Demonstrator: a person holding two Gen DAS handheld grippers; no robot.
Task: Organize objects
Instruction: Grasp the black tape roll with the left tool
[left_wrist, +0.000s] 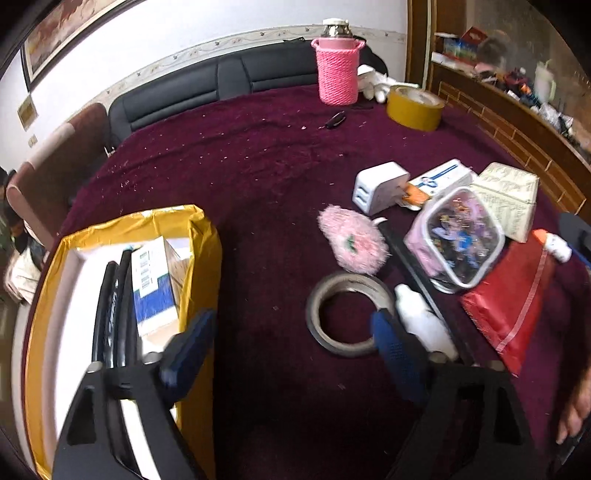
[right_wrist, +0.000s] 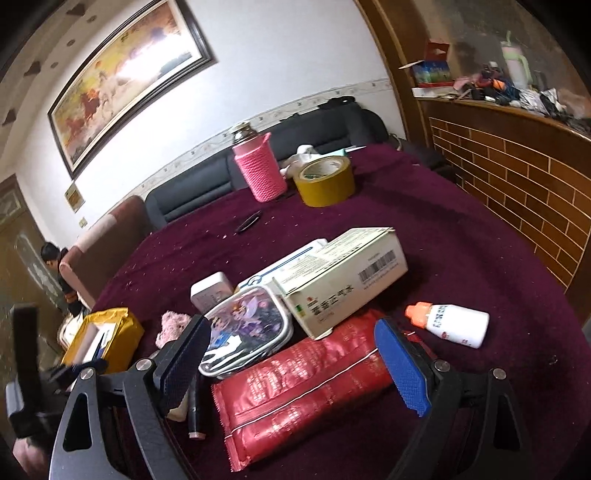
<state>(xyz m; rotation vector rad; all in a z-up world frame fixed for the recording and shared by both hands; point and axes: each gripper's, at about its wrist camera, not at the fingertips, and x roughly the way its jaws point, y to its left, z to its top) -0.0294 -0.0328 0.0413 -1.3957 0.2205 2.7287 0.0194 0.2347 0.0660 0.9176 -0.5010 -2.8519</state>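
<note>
The middle of the purple table (left_wrist: 240, 166) is bare cloth, so a gripper can pass there. At 3 o'clock in the left wrist view, a crowded pile blocks the way: a white charger (left_wrist: 378, 188), a fuzzy pink thing (left_wrist: 352, 240), a clear pouch (left_wrist: 456, 240) and a red packet (left_wrist: 511, 299). At 9 o'clock stands a yellow box (left_wrist: 201, 236). At 12 o'clock stand a pink bottle (left_wrist: 338, 70) and a yellow tape roll (left_wrist: 413, 109).

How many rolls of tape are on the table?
2: a yellow tape roll at the far side beside the pink-covered flask, and a grey tape roll near the left gripper. Others may be hidden.
</note>
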